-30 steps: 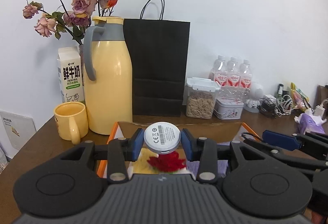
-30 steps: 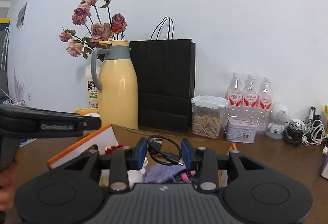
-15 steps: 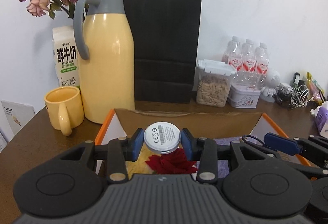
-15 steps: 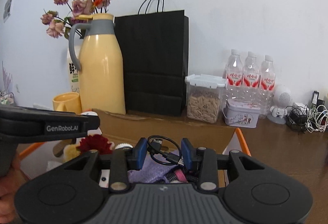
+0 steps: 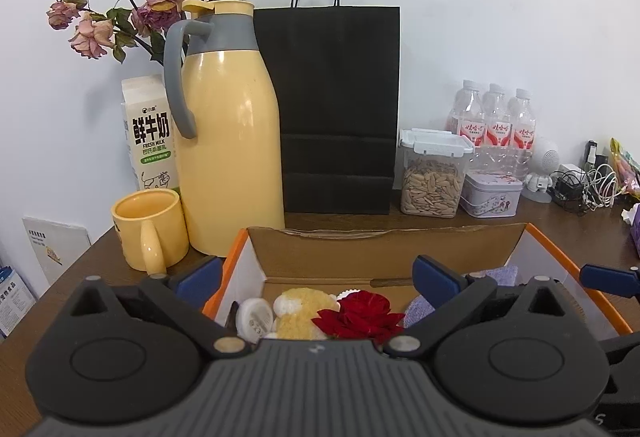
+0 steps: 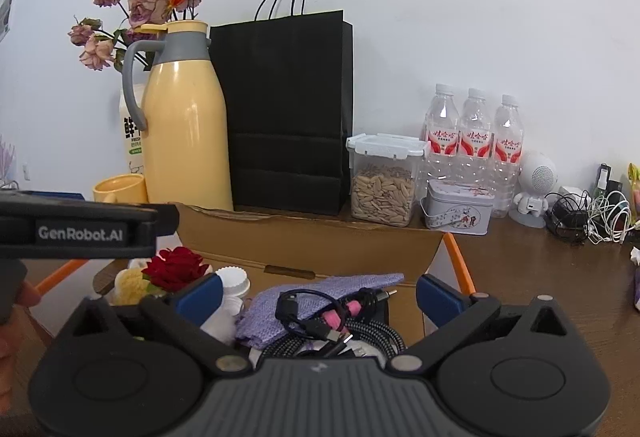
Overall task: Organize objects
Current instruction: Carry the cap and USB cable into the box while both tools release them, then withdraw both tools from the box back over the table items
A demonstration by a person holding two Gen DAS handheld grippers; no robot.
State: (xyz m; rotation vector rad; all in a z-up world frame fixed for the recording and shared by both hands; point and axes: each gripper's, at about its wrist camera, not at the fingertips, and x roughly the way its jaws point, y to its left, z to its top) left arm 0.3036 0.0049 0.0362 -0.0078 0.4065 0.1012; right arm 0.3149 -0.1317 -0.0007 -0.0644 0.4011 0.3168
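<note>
A brown table (image 5: 72,277) against a white wall carries one cardboard box (image 5: 384,257), into which we sort. One black bag (image 5: 332,109), one yellow flask (image 5: 228,141), three water bottles (image 6: 474,133) and one mug (image 5: 148,225) stand behind it. Our left gripper (image 5: 316,277) and right gripper (image 6: 318,293) hover over the box, jaws opening, nothing between them. Inside lie one black cable (image 6: 316,317) and one white disc (image 5: 254,319). Risk, we judge: a lowered finger snags the cable loop and drags it out.
</note>
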